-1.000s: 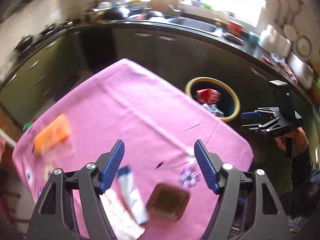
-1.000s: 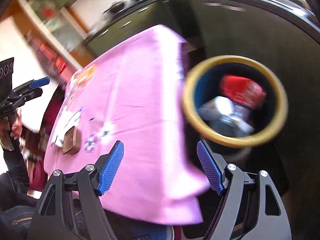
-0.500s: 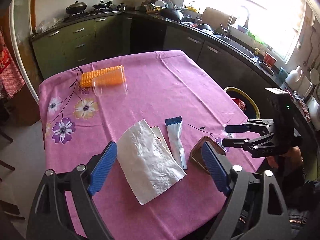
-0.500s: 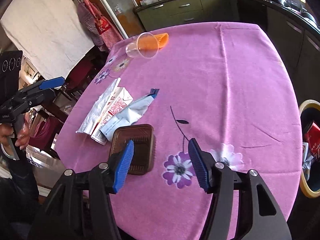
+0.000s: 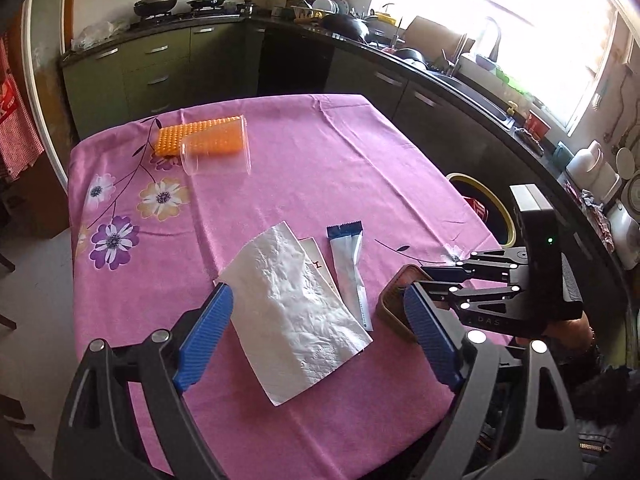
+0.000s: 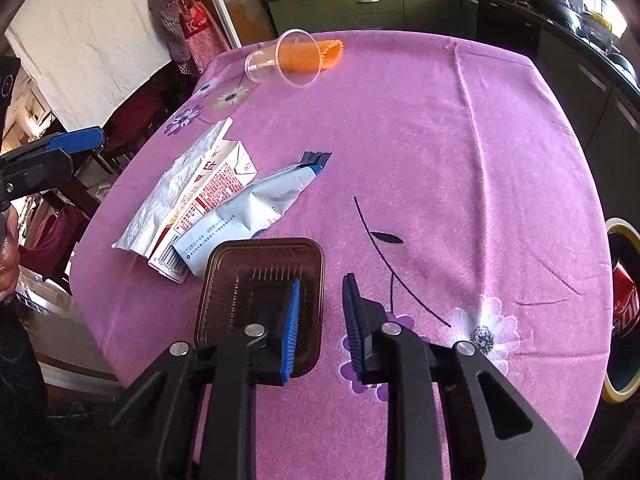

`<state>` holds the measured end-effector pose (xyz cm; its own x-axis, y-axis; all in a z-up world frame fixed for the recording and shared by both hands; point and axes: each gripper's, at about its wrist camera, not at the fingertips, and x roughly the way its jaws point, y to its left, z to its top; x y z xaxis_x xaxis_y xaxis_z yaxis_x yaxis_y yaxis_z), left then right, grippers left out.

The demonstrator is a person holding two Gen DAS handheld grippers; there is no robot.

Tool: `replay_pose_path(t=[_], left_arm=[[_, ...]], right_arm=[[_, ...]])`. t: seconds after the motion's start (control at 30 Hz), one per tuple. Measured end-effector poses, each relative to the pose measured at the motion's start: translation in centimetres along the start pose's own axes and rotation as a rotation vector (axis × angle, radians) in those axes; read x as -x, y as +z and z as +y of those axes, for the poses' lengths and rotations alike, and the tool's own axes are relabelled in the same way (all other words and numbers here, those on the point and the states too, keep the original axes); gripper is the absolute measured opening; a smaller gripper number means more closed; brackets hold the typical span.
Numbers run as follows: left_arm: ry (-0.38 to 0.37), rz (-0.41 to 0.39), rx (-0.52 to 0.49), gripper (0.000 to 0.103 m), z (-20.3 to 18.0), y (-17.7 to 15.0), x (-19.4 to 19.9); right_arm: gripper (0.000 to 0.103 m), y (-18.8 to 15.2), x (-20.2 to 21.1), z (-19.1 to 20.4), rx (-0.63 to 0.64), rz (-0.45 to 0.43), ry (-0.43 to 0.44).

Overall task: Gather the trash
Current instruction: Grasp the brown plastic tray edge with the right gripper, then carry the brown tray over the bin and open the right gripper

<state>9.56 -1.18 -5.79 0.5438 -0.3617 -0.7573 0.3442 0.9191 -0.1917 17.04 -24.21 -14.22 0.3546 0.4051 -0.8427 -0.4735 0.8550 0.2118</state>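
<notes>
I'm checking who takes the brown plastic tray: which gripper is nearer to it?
Right. The right gripper straddles the brown tray's near wall, jaws closing on it. The left gripper hangs open over the white wrapper beside it.

The left gripper fills the lower frame of its own view, blue pads spread wide, pitched downward. The right gripper, lower centre of its view, is closing, pads a narrow gap apart; a hand grips it at lower right.
</notes>
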Motion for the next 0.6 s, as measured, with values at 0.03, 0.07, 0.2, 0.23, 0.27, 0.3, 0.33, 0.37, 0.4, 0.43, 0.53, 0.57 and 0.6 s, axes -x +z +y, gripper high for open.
replay_pose_path(t=[0.03, 0.07, 0.2, 0.23, 0.27, 0.3, 0.33, 0.37, 0.4, 0.43, 0.53, 0.57, 0.6], left_arm=[[-0.002, 0.000, -0.002, 0.083, -0.1, 0.0, 0.0], [-0.003, 0.001, -0.004, 0.083, -0.1, -0.1, -0.1], [-0.007, 0.004, -0.004, 0.083, -0.1, -0.1, -0.2], [-0.008, 0.005, -0.003, 0.083, -0.1, -0.1, -0.3], [-0.009, 0.006, -0.002, 0.083, -0.2, -0.2, -0.3], [-0.010, 0.007, -0.003, 0.083, -0.2, -0.2, -0.3], [-0.011, 0.006, -0.004, 0.083, -0.2, -0.2, -0.3], [-0.011, 0.006, -0.004, 0.083, -0.3, -0.2, -0.3], [-0.012, 0.006, -0.004, 0.083, -0.3, -0.2, -0.3], [-0.014, 0.006, -0.005, 0.083, -0.3, -0.2, -0.3], [-0.016, 0.004, -0.006, 0.083, -0.5, -0.2, -0.3], [-0.017, 0.004, -0.005, 0.083, -0.5, -0.1, -0.3], [-0.018, 0.005, -0.006, 0.083, -0.6, -0.1, -0.4]], right_arm=[[0.019, 0.0, -0.2, 0.0, 0.000, 0.006, 0.001], [0.016, -0.1, -0.3, 0.0, 0.000, 0.009, 0.002], [0.006, -0.3, -0.7, 0.0, 0.010, 0.013, -0.005], [0.006, -0.3, -0.7, 0.0, 0.009, 0.007, -0.006], [0.006, -0.4, -0.7, -0.1, 0.009, 0.004, -0.008], [0.005, -0.4, -0.6, -0.2, 0.008, 0.001, -0.008], [0.005, -0.5, -0.4, -0.3, 0.005, -0.003, -0.006], [0.005, -0.6, -0.1, -0.4, 0.002, -0.009, -0.004], [0.005, -0.6, 0.2, -0.6, -0.001, -0.016, -0.005], [0.005, -0.7, 0.7, -0.9, -0.010, -0.027, -0.004], [0.005, -0.8, 2.1, -2.2, -0.042, -0.058, -0.014], [0.005, -0.9, 2.7, -2.8, -0.058, -0.071, -0.021], [0.005, -1.0, 3.2, -3.3, -0.069, -0.080, -0.028]])
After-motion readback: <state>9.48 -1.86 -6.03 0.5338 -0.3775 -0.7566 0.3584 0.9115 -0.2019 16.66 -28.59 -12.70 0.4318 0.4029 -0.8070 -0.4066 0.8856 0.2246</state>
